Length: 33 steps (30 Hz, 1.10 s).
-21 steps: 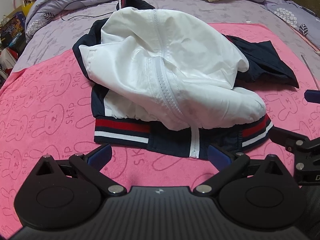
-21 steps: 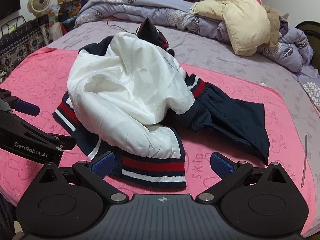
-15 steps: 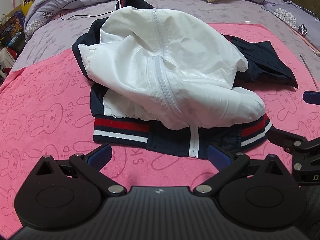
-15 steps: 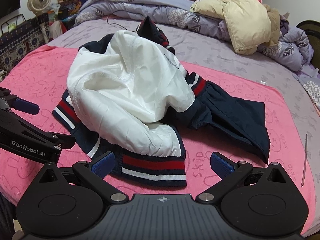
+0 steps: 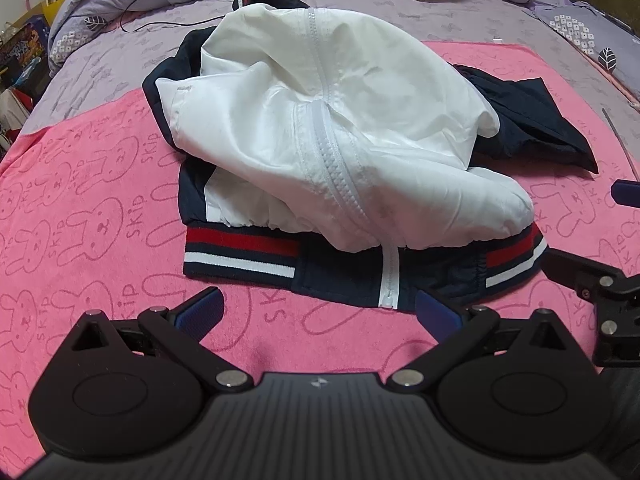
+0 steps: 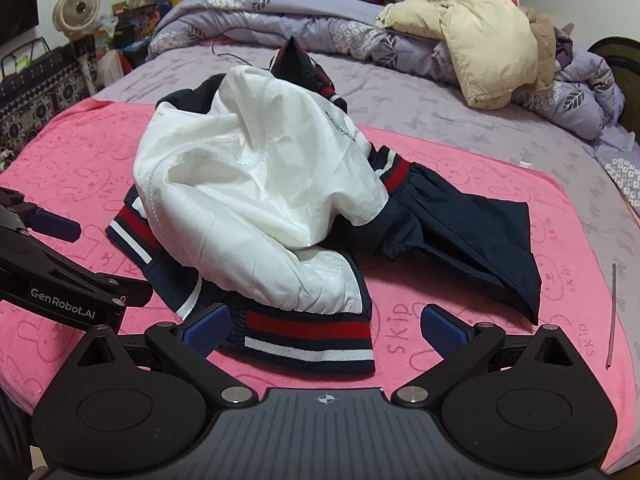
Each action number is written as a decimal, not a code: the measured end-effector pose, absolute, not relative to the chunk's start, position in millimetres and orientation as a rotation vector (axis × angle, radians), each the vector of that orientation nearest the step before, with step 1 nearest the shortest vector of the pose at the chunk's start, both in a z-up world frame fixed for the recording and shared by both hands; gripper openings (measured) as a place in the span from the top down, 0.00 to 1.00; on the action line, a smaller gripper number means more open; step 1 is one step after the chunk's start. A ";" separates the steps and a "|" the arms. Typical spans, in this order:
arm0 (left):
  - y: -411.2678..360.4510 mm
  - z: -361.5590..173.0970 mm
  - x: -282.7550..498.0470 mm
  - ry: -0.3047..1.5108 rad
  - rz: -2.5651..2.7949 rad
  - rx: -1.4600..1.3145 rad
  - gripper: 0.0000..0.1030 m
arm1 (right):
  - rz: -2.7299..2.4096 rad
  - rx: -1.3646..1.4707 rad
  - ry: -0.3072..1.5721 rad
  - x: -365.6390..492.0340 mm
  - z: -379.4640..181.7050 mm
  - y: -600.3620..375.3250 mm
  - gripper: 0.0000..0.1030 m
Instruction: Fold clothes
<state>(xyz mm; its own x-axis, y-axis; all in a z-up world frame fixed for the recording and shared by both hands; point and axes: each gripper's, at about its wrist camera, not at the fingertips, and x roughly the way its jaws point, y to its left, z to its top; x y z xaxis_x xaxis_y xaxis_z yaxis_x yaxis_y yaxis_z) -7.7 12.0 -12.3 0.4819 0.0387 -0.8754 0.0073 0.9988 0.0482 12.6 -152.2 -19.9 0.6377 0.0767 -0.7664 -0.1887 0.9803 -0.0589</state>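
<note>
A navy jacket with a white lining (image 5: 320, 120) lies crumpled inside out on a pink bunny-print towel (image 5: 80, 220). Its red, white and navy striped hem (image 5: 244, 252) faces me, and a navy sleeve (image 5: 532, 120) spreads to the right. My left gripper (image 5: 318, 312) is open and empty just in front of the hem's zipper end. My right gripper (image 6: 324, 330) is open and empty, with the hem's right corner (image 6: 308, 340) lying between its fingers. The jacket (image 6: 260, 184) fills the middle of the right wrist view.
The towel lies on a purple bed sheet (image 6: 400, 92). A cream puffer coat (image 6: 472, 44) and a purple duvet (image 6: 280, 12) lie at the back. A thin dark rod (image 6: 610, 316) lies at the towel's right edge. A fan and clutter (image 6: 76, 8) stand left.
Both grippers have edged slightly forward toward the jacket's hem. The jacket has not moved, and both grippers stay open.
</note>
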 end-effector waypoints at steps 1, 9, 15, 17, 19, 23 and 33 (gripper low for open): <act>12.7 -14.0 -10.4 1.068 0.018 0.047 0.00 | 0.151 -0.140 0.867 12.5 -20.0 -152.2 0.00; 10.8 -12.8 -6.3 1.075 0.014 0.048 0.00 | 0.148 -0.139 0.873 12.4 -22.5 -151.8 0.00; 13.0 -14.2 -6.5 1.077 0.016 0.044 0.00 | 0.147 -0.138 0.874 12.1 -23.1 -151.3 0.00; 13.2 -14.7 -6.6 1.079 0.017 0.044 0.00 | 0.147 -0.138 0.875 12.3 -23.4 -151.2 0.00; 12.1 -15.1 -7.0 1.079 0.018 0.042 0.00 | 0.147 -0.137 0.876 12.8 -23.8 -151.1 0.00; 12.3 -16.0 -7.0 1.082 0.018 0.042 0.00 | 0.144 -0.134 0.879 11.6 -25.1 -152.0 0.00; 13.2 -19.5 -6.2 1.091 0.021 0.042 0.00 | 0.140 -0.127 0.889 10.9 -29.8 -153.8 0.00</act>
<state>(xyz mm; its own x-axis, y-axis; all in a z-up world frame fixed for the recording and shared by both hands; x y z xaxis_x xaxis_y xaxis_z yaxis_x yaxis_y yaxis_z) -6.2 13.2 -19.5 0.4613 0.0375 -0.8864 0.0036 0.9990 0.0442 10.9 -153.8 -29.8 0.6220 0.0689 -0.7800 -0.1747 0.9832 -0.0524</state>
